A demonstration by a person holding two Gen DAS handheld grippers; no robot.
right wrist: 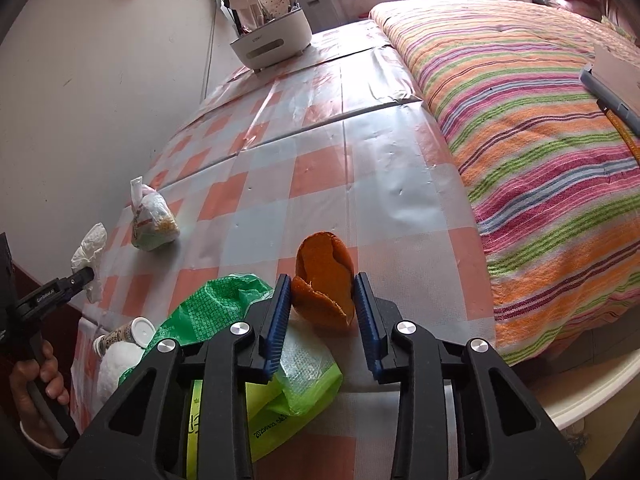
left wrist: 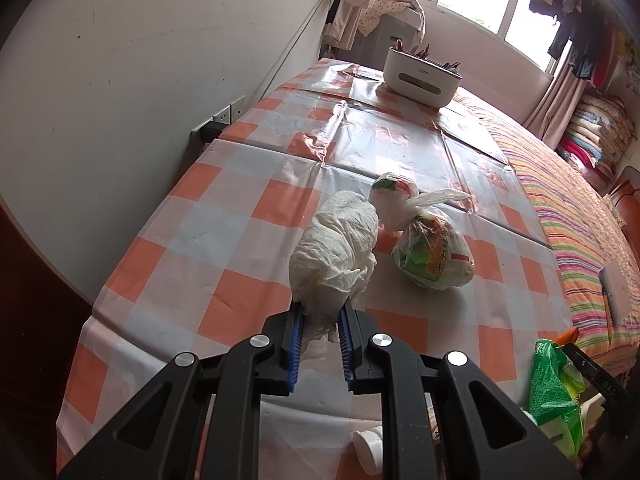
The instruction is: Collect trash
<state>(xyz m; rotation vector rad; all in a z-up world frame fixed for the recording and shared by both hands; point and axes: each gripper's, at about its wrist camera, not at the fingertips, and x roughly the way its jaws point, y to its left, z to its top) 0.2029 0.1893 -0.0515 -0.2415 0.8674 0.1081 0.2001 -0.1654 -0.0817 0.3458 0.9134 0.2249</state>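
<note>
My left gripper is shut on a crumpled white tissue above the checked tablecloth; it also shows in the right wrist view. A knotted clear plastic bag of scraps lies just right of the tissue and shows in the right wrist view. My right gripper holds an orange peel between its blue pads, shut on it. Under it lie a green plastic wrapper and a small white-capped bottle.
A white utensil holder stands at the table's far end. A striped blanket on the bed runs along the table's right side. The wall with sockets is on the left. A person's hand grips the left tool.
</note>
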